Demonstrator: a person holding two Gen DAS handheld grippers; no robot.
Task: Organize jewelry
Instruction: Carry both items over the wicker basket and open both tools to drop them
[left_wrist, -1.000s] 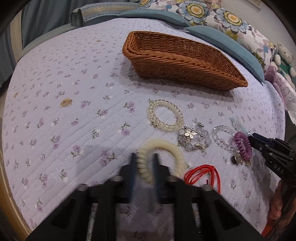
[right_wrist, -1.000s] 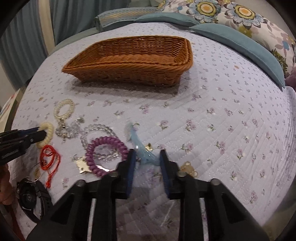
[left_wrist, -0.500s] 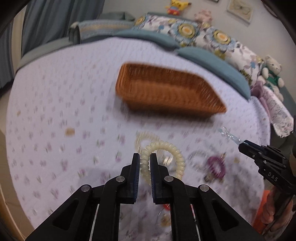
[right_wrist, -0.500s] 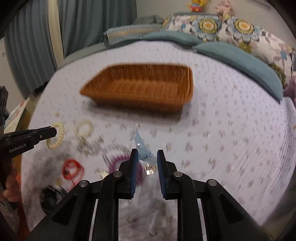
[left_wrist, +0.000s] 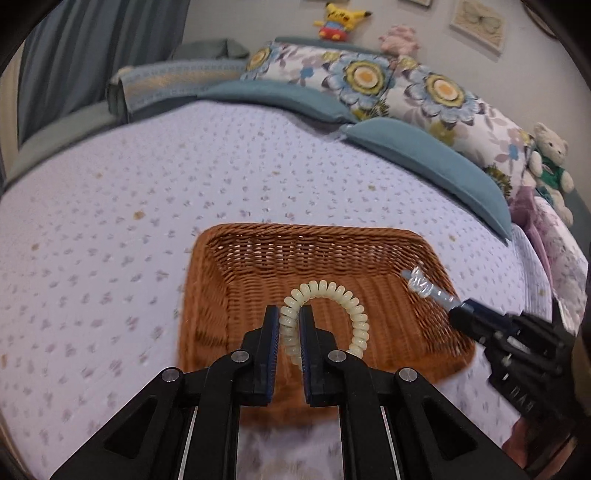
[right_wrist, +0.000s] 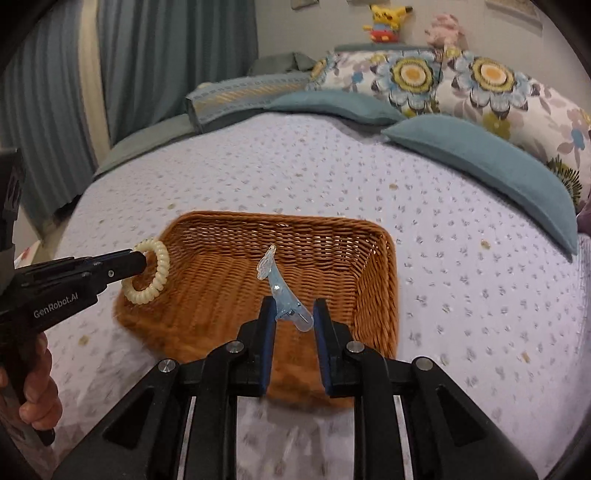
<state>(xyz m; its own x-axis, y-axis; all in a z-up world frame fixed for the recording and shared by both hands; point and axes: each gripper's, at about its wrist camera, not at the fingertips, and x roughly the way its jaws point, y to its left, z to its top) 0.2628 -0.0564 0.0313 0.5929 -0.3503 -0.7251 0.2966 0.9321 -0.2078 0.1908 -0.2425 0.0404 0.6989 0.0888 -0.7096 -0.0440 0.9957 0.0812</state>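
Here the left gripper (left_wrist: 289, 325) has its two blue-padded fingers (left_wrist: 271, 332) drawn in to a narrow gap, pinching one side of a cream spiral hair tie (left_wrist: 332, 306); the rest of the coil arches free to the right of the fingers, above the inside of a brown wicker basket (left_wrist: 258, 258). In the right wrist view the same hair tie (right_wrist: 147, 277) hangs as a ring from the tips of the left gripper (right_wrist: 138, 263), over the basket's left rim (right_wrist: 177, 229), with the person's hand (right_wrist: 35, 391) on the handle at the lower left. The right gripper (right_wrist: 291, 317) has its fingers (right_wrist: 266, 325) set wider than the left's, and a translucent light-blue hair clip (right_wrist: 280, 291) sits between them, its wide end against the pads and its narrow decorated end tilted up and away over the basket floor. Whether both pads actually press the clip cannot be told for certain, though it stays up in the air between them. From the left wrist view the clip (left_wrist: 424, 286) juts from the right gripper (left_wrist: 456, 310) above the basket's right wall. The basket rests on a lilac quilted bedspread (right_wrist: 461, 258) with small floral print, teal pillows (right_wrist: 480, 155) beyond it.
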